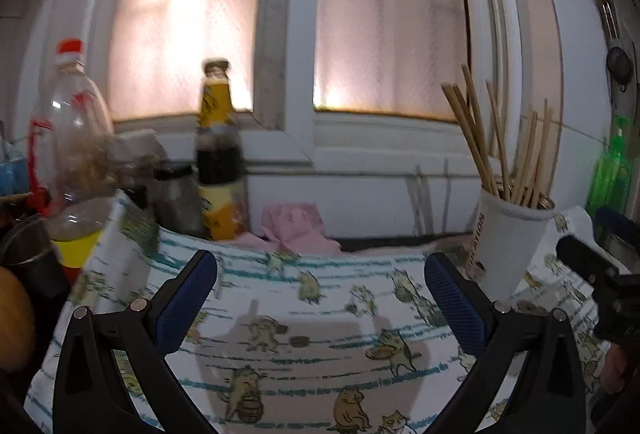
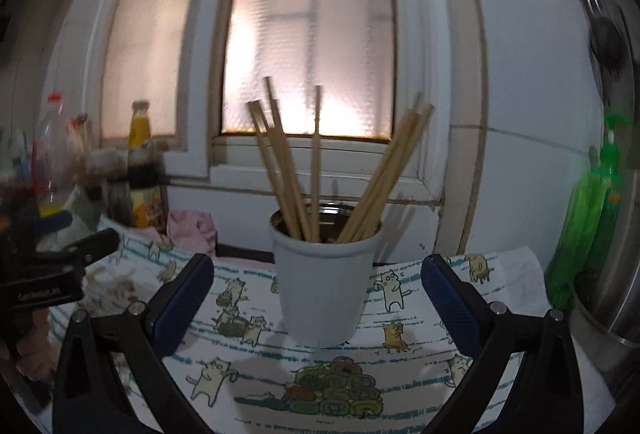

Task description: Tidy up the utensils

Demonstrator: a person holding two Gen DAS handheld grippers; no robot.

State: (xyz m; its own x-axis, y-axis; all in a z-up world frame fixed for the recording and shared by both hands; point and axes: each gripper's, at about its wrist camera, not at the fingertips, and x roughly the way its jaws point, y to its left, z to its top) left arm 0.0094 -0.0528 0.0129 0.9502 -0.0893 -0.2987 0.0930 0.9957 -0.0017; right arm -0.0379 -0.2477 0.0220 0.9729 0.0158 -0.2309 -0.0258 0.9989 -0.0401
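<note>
Your left gripper (image 1: 320, 290) and right gripper (image 2: 316, 290) gape empty; wooden chopsticks (image 2: 316, 170) stand bundled in the white cylindrical cup (image 2: 324, 294), seemingly sorted.

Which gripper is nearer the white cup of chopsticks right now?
Right. The right gripper faces the white cup head-on, the cup standing just beyond its open fingers. The left gripper is off to the cup's left, open over the cat-print cloth.
</note>
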